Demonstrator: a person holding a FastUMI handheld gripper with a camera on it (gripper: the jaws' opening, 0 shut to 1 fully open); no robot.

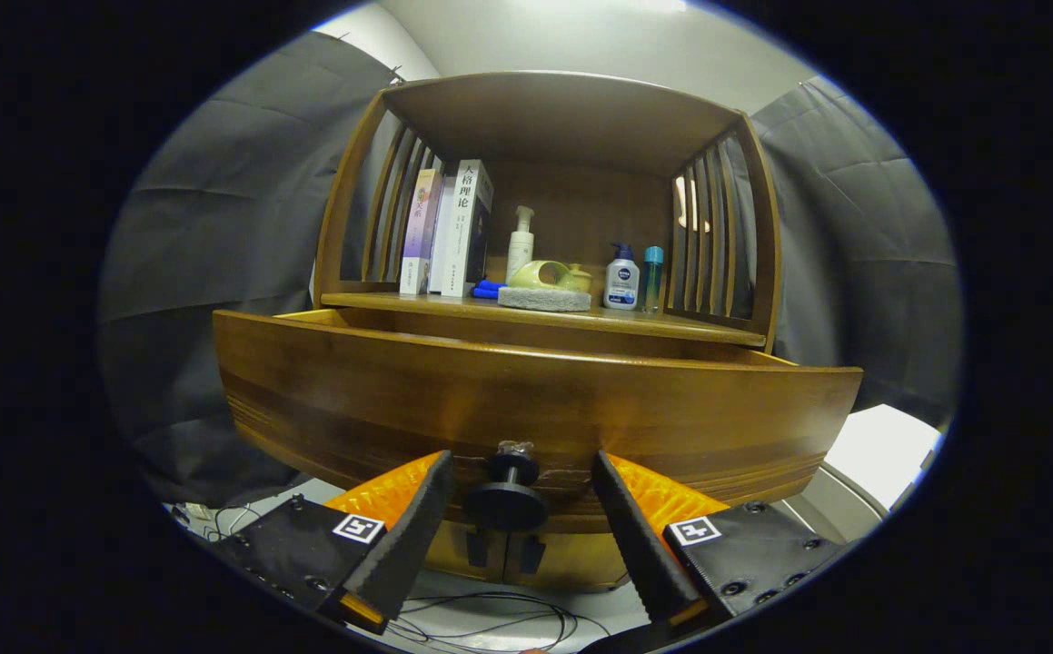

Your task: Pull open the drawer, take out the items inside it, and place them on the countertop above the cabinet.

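Tool [519, 495]: released, 2 fingers spread either side of knob [507, 498], not touching.
Drawer [535, 409]: pulled out, front just ahead of fingers.
Desk [662, 325]: above drawer, carrying books [449, 227], bottles [621, 280], sponge [544, 298].

Gripper [519, 504] with two wedge-shaped fingers [403, 536], ridged inner pads, black blocky mounts behind them, each bearing a square black-and-white marker and several round screws
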